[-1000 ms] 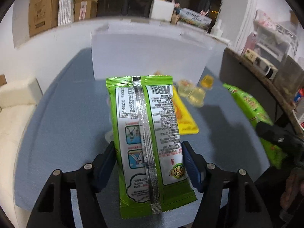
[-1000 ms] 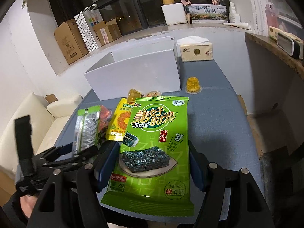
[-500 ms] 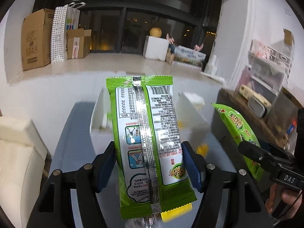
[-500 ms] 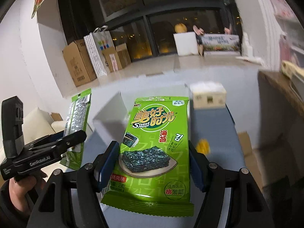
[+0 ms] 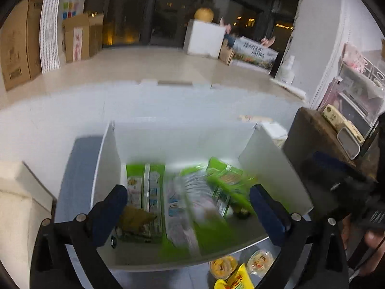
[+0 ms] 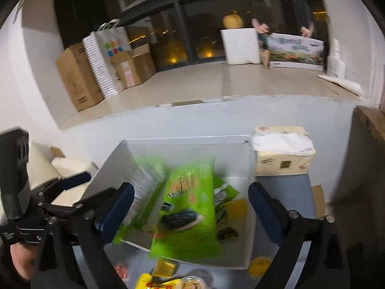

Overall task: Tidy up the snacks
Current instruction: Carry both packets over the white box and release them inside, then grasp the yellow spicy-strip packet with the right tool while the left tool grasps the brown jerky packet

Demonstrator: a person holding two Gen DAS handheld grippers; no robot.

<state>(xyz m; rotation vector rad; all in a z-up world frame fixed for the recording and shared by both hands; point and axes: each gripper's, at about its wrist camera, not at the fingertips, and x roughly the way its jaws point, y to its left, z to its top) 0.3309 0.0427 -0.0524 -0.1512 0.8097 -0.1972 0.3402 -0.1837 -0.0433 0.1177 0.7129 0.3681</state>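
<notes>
Both grippers hang over the open white box point(image 5: 178, 139). My left gripper point(image 5: 187, 195) has its jaws opening wide; its green snack packet point(image 5: 182, 207) is a blur dropping between them into the box, free of the pads. Another green packet point(image 5: 144, 192) lies flat on the box floor. My right gripper point(image 6: 191, 190) is also opening, and the green seaweed packet point(image 6: 190, 204) falls loose below it into the white box point(image 6: 187, 139). In the right wrist view the left gripper point(image 6: 67, 187) shows at the left edge.
Jelly cups point(image 5: 223, 266) and a yellow packet point(image 5: 238, 279) lie on the blue table in front of the box. A tissue pack point(image 6: 284, 154) stands behind its right corner. A dark wooden counter point(image 5: 312, 125) is at the right and a cream sofa point(image 5: 19, 192) at the left.
Both grippers moved forward and up from the table to above the white box. Their jaws spread apart and let go of the two green packets, which now drop into the box.
</notes>
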